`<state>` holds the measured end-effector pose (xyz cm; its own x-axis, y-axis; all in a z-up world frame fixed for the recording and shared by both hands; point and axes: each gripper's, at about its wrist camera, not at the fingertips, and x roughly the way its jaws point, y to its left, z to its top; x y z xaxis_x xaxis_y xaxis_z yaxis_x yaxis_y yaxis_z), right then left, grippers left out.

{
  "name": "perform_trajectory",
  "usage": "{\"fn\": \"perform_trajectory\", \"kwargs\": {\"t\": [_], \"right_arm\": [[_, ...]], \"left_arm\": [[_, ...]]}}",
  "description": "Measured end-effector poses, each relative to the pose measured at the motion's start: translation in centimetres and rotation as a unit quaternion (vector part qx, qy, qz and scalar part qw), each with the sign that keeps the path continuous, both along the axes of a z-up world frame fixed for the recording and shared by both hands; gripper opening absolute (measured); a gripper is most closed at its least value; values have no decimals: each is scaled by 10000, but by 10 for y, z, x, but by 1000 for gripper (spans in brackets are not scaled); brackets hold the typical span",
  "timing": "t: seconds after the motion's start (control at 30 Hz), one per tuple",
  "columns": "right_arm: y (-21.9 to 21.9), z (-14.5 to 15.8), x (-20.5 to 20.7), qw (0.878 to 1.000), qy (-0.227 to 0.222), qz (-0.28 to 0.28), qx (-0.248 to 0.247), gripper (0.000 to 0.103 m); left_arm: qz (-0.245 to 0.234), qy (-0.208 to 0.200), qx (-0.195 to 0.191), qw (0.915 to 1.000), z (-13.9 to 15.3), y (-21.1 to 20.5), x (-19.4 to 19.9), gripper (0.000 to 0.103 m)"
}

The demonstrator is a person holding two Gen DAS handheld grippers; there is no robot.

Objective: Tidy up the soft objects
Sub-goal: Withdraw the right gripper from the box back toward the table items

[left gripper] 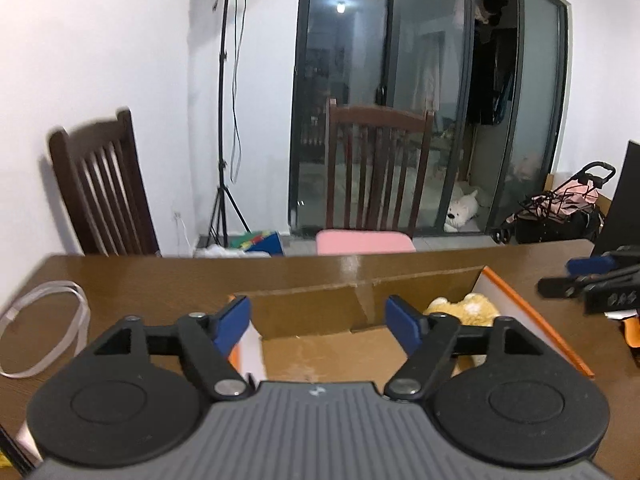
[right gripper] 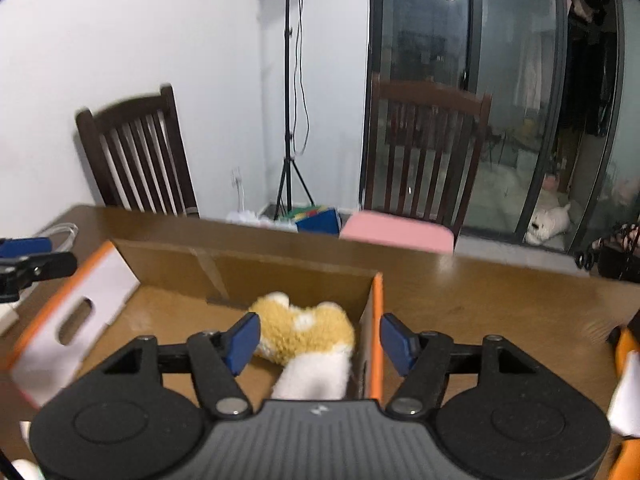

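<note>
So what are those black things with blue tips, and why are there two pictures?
They are grabbers that a person holds, one in each hand. Each carries a camera looking out along its two fingers, so you get two pictures. One shows the left grabber, the other the right grabber. Both are open and hold nothing. On the brown table sits a cardboard box, and a fluffy yellow and white soft toy lies inside it. A white strap lies on the table too.
</note>
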<state>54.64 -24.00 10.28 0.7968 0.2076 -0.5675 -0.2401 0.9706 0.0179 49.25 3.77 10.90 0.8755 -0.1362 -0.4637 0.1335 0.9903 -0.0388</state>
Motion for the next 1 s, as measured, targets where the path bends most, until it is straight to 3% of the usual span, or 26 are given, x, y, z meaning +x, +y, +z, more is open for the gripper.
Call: {"fn": "perform_trajectory", "kwargs": {"t": [0.23, 0.47, 0.7, 0.93, 1.0], "right_arm": [[-30, 76, -77, 9983, -536, -82, 214, 83], [-41, 103, -144, 9960, -861, -113, 232, 83], [-46, 108, -211, 9935, -1089, 22, 341, 87], [-61, 85, -301, 9890, -1333, 225, 607, 88], [-65, 74, -329, 9869, -1456, 283, 631, 95]], "left_arm": [[34, -308, -12, 9995, 57, 13, -82, 94], [126, -714, 167, 9972, 88, 9, -161, 101], [185, -987, 90, 9949, 96, 5, -227, 103], [382, -1128, 143, 9928, 66, 6, -298, 103], [331, -1326, 101, 9906, 55, 5, -330, 103]]}}
